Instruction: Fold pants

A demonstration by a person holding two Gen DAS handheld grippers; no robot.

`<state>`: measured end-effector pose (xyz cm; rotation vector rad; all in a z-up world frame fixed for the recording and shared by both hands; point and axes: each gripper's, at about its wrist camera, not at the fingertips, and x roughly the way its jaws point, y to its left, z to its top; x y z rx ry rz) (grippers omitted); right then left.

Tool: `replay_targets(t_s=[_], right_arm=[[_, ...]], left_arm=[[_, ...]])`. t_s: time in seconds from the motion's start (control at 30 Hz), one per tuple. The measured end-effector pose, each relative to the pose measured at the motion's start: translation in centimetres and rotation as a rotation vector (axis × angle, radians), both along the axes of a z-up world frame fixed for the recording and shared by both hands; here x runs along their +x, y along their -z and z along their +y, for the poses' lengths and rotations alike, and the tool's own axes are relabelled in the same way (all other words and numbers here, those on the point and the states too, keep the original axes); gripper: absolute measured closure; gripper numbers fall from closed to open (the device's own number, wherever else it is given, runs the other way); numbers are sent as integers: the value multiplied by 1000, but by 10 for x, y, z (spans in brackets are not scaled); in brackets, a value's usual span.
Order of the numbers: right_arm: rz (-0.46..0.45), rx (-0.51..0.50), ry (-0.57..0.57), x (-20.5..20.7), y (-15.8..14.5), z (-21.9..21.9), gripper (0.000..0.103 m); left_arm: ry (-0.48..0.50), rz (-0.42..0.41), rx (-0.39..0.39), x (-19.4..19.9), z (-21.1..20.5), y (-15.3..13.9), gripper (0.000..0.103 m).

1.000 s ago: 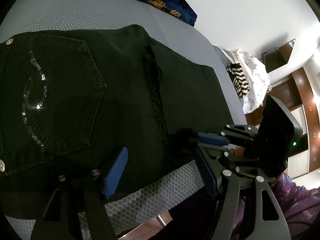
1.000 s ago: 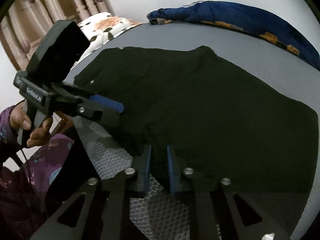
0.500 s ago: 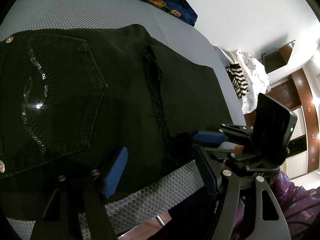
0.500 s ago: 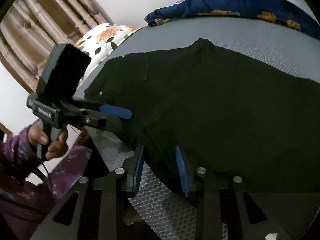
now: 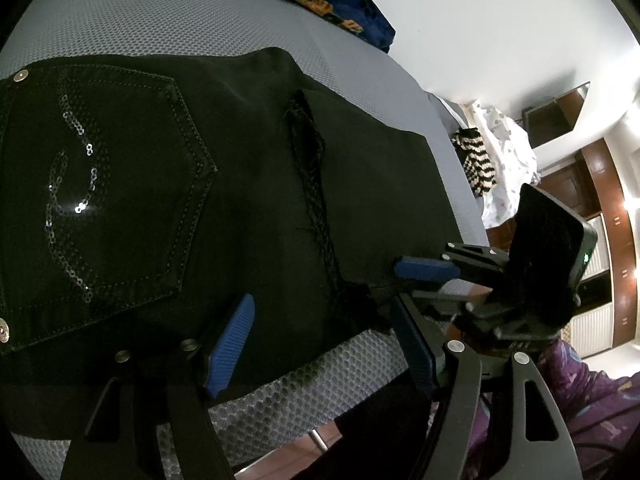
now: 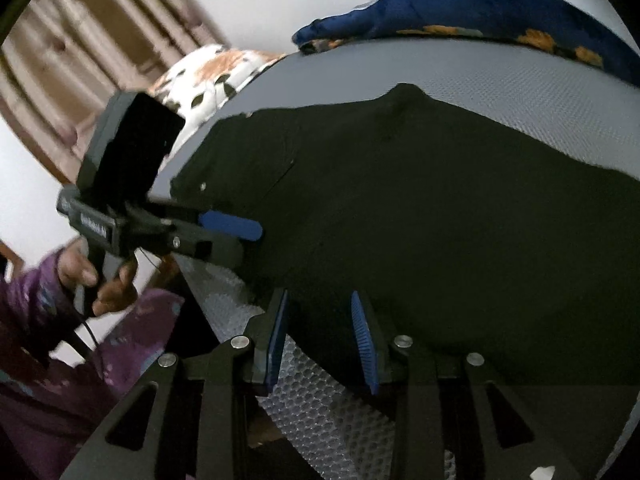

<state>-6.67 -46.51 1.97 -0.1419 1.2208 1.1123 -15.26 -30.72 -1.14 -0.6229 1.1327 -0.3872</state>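
Black pants [image 5: 240, 184] lie folded on a grey mesh mattress [image 5: 160, 20], a sequined back pocket [image 5: 100, 184] facing up. My left gripper [image 5: 320, 344] stands open over the pants' near edge, its pads clear of the cloth. In the right wrist view the pants [image 6: 440, 220] fill the middle. My right gripper [image 6: 320, 340] is open at their near hem, with the fabric's edge between the blue pads and not pinched. The right gripper's blue finger [image 5: 424, 270] shows at the right of the left view. The left one's finger [image 6: 232, 226] rests by the pants' left side.
A blue floral blanket [image 6: 480, 20] lies along the far edge of the mattress. A flowered pillow [image 6: 216, 68] is at the left end. Striped and white clothes [image 5: 476, 164] are heaped off the right end. A person's hand [image 6: 100, 280] in a purple sleeve holds the left gripper.
The right gripper's jaws have parted and let go of the pants' hem that they pinched, and it has tilted slightly. The left gripper has stayed where it was.
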Motion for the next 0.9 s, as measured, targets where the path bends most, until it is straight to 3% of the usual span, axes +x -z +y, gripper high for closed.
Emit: replay_targets(t_s=[0.4, 0.53, 0.9], right_arm=[[-102, -80, -60, -10, 5, 12, 71], [-110, -81, -28, -8, 5, 11, 94], [-91, -31, 5, -8, -6, 1, 98]], left_arm=[[-1, 1, -9, 0, 1, 1, 31], [1, 0, -10, -1, 2, 2, 31], [2, 5, -9, -3, 2, 2, 31]])
